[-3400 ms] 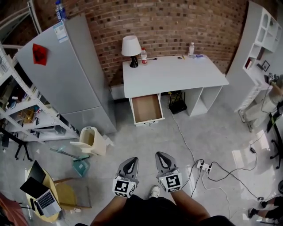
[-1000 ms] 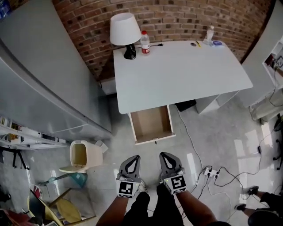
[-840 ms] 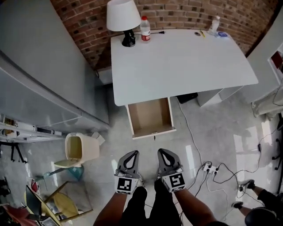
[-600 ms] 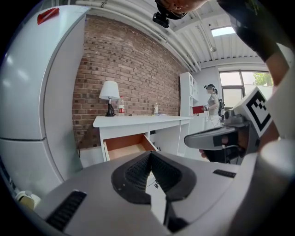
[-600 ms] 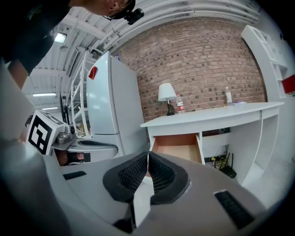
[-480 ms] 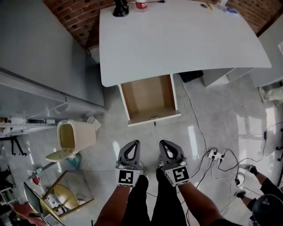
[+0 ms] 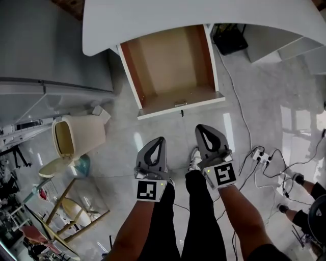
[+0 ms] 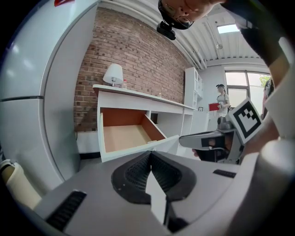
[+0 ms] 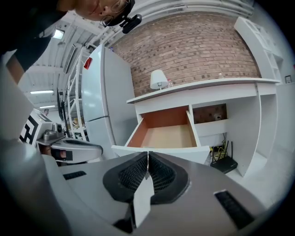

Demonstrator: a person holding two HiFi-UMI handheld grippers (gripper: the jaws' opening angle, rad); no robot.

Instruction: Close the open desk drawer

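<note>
The white desk (image 7: 214, 15) has one drawer (image 7: 173, 66) pulled out, its brown inside empty and its white front panel (image 7: 181, 105) facing me. My left gripper (image 7: 158, 139) and right gripper (image 7: 203, 128) are side by side short of that panel, both shut with nothing between the jaws and touching nothing. In the left gripper view the drawer (image 8: 125, 136) lies ahead beyond the shut left gripper (image 8: 150, 153), with the right gripper (image 8: 208, 140) alongside. In the right gripper view the drawer (image 9: 167, 134) fills the middle past the shut right gripper (image 9: 147, 155).
A grey refrigerator (image 7: 46, 46) stands left of the desk, with a beige bin (image 7: 76, 136) on the floor below it. Cables and a power strip (image 7: 260, 155) lie at the right. A black box (image 7: 229, 37) sits under the desk. A person (image 8: 222, 98) stands far off.
Both grippers have sunk lower and come closer to the drawer, which now looks much larger in the head view. Their jaws stayed shut. The drawer has not moved.
</note>
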